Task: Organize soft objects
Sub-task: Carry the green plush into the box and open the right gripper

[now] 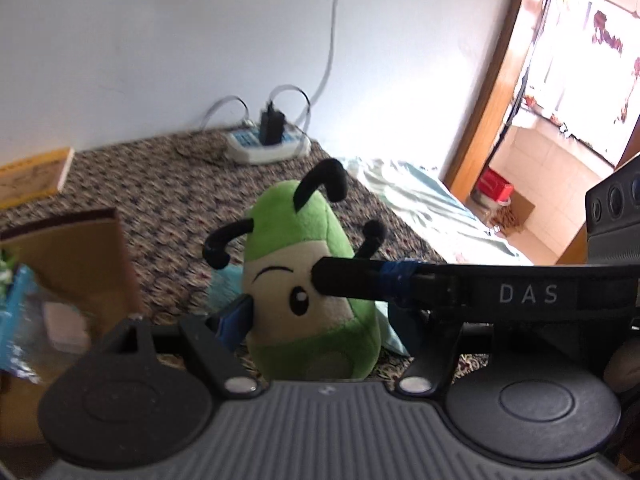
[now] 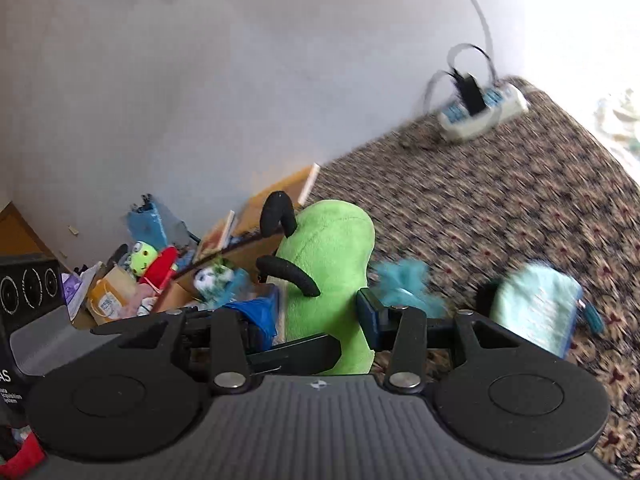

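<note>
A green and cream plush toy [image 1: 308,280] with black antennae stands upright between the fingers of my left gripper [image 1: 316,320]. My right gripper [image 2: 320,312] closes on the same green plush [image 2: 332,264] from its back side. A finger of the right gripper [image 1: 400,280] crosses the plush's face in the left wrist view. A fluffy blue plush [image 2: 404,284] and a light blue soft pouch [image 2: 536,308] lie on the carpet behind and to the right. A cardboard box [image 2: 120,292] holds several small plush toys at the left.
A power strip [image 1: 268,144] with a black charger and white cables lies by the wall. Books [image 1: 32,178] lie on the patterned carpet [image 2: 520,200]. A pale cloth [image 1: 420,208] and a doorway are at the right. A cardboard box flap [image 1: 76,264] stands at the left.
</note>
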{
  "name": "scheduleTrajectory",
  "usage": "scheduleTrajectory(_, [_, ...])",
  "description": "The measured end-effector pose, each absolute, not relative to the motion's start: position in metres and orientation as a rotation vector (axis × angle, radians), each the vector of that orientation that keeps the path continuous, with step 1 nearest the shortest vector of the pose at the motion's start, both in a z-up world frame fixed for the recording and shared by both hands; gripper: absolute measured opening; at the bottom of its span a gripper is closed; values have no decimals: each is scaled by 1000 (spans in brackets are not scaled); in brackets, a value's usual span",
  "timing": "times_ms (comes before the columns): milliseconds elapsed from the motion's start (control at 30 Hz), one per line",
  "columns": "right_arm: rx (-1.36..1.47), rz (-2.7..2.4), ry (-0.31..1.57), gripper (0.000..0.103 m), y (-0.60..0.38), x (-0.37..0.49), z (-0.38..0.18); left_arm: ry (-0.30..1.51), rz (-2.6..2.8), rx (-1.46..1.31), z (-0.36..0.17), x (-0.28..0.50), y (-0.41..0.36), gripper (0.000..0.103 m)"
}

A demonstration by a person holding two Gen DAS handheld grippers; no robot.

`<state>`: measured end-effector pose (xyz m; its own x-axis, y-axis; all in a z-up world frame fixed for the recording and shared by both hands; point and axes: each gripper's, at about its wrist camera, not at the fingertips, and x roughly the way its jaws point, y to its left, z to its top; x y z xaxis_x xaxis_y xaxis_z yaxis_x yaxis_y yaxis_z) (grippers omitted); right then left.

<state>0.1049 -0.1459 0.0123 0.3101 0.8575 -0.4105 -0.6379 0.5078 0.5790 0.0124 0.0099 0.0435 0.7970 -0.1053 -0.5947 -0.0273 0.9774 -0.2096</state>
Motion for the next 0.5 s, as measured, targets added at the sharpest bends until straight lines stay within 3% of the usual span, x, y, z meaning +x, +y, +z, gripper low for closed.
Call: scheduleTrajectory(500, [264,1140,672,27,-42,66,33,591,72,-243,59,-49,110,70])
